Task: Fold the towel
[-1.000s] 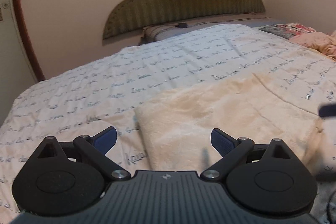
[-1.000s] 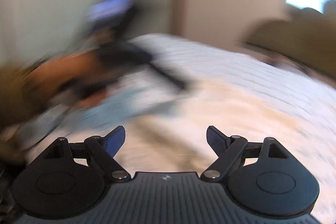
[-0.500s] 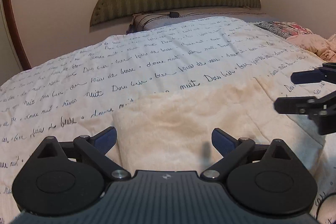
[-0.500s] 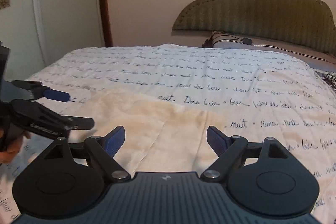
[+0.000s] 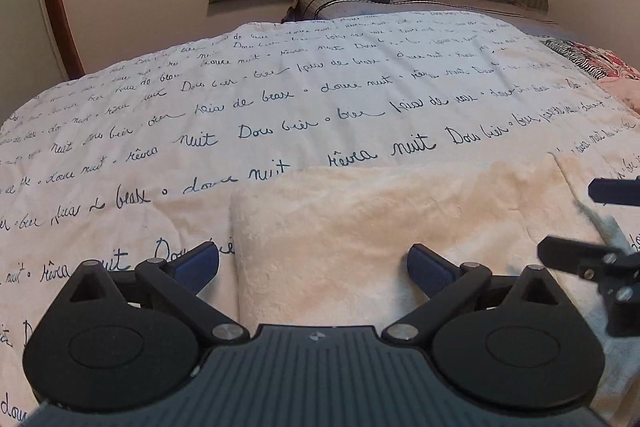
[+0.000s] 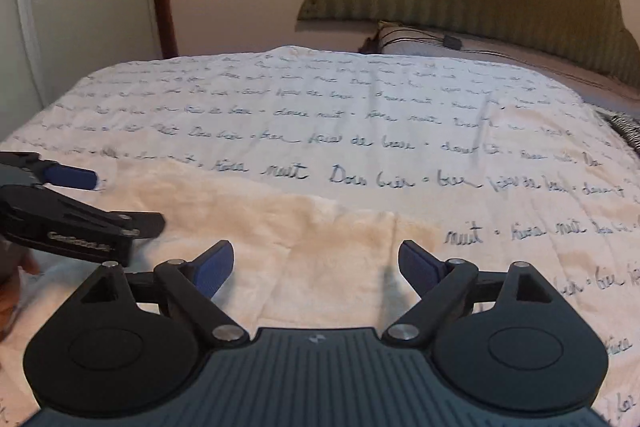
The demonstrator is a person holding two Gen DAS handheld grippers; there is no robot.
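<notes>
Left wrist view: left gripper is held with fingers apart above cream towel, spread on script-printed bedspread. Right wrist view: right gripper is likewise spread wide over towel.

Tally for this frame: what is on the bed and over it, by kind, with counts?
Cream towel: 1
Script-printed bedspread: 1
Pillow by the headboard: 1
Patterned cloth heap at the right edge: 1
Grippers, both open: 2, left gripper and right gripper
Total: 6
</notes>
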